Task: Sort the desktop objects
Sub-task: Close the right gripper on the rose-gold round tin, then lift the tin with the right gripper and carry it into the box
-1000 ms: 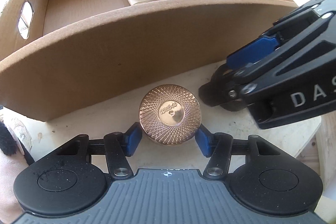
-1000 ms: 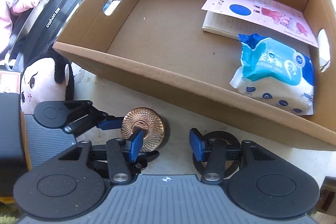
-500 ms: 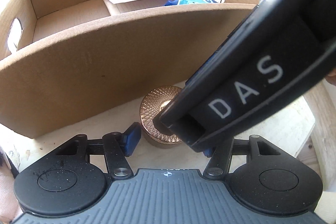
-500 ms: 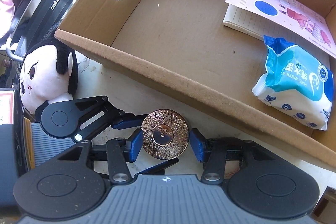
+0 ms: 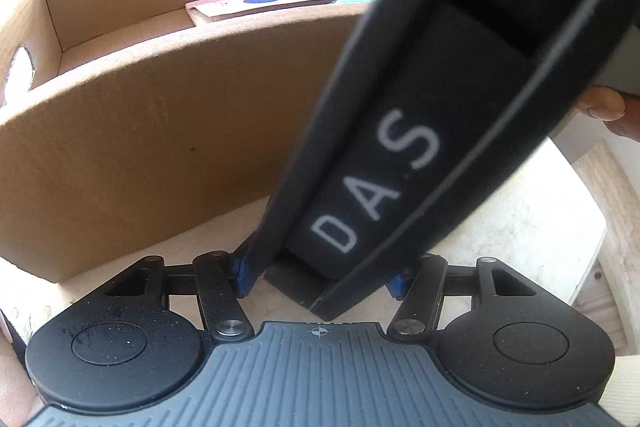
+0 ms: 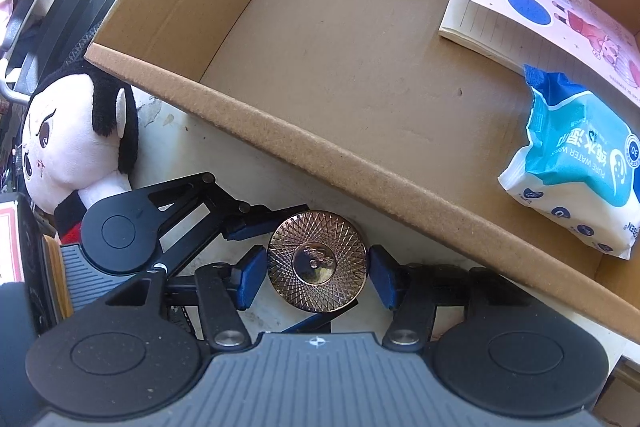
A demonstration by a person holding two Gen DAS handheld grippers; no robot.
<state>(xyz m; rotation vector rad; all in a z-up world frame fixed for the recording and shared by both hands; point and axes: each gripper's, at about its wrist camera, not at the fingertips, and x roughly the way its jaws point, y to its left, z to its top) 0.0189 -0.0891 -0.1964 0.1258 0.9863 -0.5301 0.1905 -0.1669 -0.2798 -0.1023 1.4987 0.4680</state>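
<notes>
Cardboard box [image 6: 280, 131]: large, open-topped, with oval hand-holes in its side walls; stood on the pale table [image 6: 172, 151]. Most of its floor was bare.

Contents of box, far right corner: a lined notepad [image 6: 480, 31] lying flat, with a pink illustrated sheet [image 6: 560, 3] laid over its far edge. Just in front of these lay a blue-and-white pack of wet wipes [image 6: 580, 167], touching the notepad's near corner.

Plush doll [image 6: 68, 143]: white face, black hair; outside the box, beside its left corner.

Right gripper [image 6: 316, 273]: body crossed the left wrist view, lettered "DAS". Its blue pads [image 6: 250, 277] stood on either side of the tin, spread, with a narrow gap at each side.

Left gripper [image 5: 320, 277]: reached in from the left in the right wrist view, one blue pad near the tin's far left edge. Jaws spread wide; whether a pad touched the tin cannot be told.

Round copper tin [image 6: 317, 261]: engraved lid upward, on the table just outside the box's near wall.
</notes>
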